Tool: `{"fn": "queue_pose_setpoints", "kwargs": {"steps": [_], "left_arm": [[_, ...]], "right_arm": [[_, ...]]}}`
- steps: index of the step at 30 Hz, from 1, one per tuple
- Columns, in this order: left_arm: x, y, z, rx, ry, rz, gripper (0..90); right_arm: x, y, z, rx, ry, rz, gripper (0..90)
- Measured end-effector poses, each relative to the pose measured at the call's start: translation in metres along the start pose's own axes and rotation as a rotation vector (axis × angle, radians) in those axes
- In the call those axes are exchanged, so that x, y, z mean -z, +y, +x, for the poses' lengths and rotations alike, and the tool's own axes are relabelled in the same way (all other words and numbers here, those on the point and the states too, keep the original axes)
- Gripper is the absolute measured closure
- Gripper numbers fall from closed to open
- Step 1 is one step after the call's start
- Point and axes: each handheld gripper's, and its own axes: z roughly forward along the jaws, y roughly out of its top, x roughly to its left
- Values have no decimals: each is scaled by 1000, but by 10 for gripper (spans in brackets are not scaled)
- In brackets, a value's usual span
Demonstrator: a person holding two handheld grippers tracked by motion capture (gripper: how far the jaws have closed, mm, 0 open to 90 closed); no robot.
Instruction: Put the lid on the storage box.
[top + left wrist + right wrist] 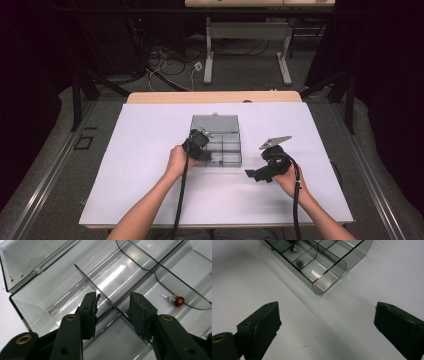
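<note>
A clear grey compartment box lies mid-table with its lid folded back. My left gripper reaches into the box's left side. In the left gripper view it is open, its jaws standing either side of a thin divider without touching it. A small red part with metal leads lies in the neighbouring compartment. My right gripper hovers over the white table right of the box, open wide with nothing between its fingers. The red part and a brown one lie in front compartments.
The white board covers the table, with bare room left, right and in front of the box. Beyond the far edge, cables lie on the floor beside a white table frame. Black stands flank the table.
</note>
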Motion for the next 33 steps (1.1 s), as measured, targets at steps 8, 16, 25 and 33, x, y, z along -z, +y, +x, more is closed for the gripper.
{"fn": "queue_pose_setpoints", "kwargs": {"steps": [8,16,25,33], "left_arm": [[-1,0,0,-17,-6,-4,598],[-1,-1,2,-20,-17,-10,599],[-1,-1,4,-14,-34,-16,600],[-1,-2,6,-4,-56,-26,602]], "right_arm": [[0,2,-2,9,-48,-31,188],[2,19,-7,10,-81,-72,457],[-15,45,-13,31,-125,-72,759],[-38,63,-29,25,-169,-60,900]]}}
